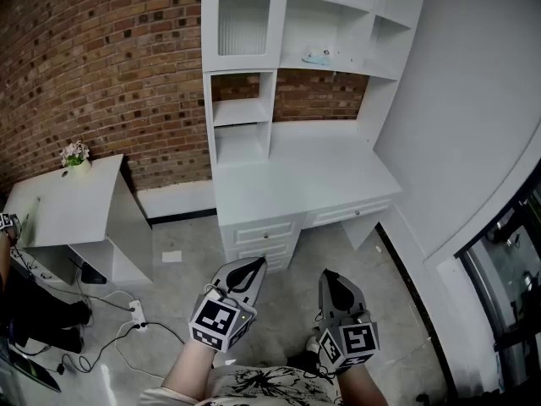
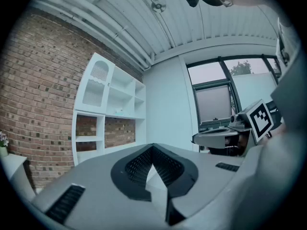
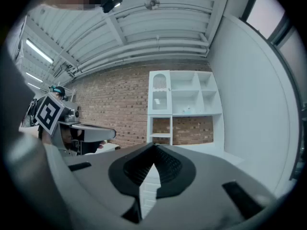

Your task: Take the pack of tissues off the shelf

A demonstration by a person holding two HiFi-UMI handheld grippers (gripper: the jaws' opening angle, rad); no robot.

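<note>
The pack of tissues [image 1: 319, 57] is a small pale blue pack lying on a middle shelf of the white desk hutch [image 1: 245, 100] against the brick wall. It shows tiny in the left gripper view [image 2: 119, 111] and in the right gripper view [image 3: 187, 110]. My left gripper [image 1: 253, 266] and right gripper [image 1: 328, 276] are low in the head view, over the floor in front of the desk and far from the shelf. Both point toward the desk. Each has its jaws closed tip to tip with nothing between them, as seen at the left gripper [image 2: 152, 148] and the right gripper [image 3: 154, 148].
The white desktop [image 1: 296, 172] with drawers [image 1: 265, 231] stands between me and the hutch. A small white side table [image 1: 63, 210] with a flower pot [image 1: 74, 155] is at the left. Cables and a power strip [image 1: 135, 313] lie on the floor. A white wall [image 1: 456, 125] runs along the right.
</note>
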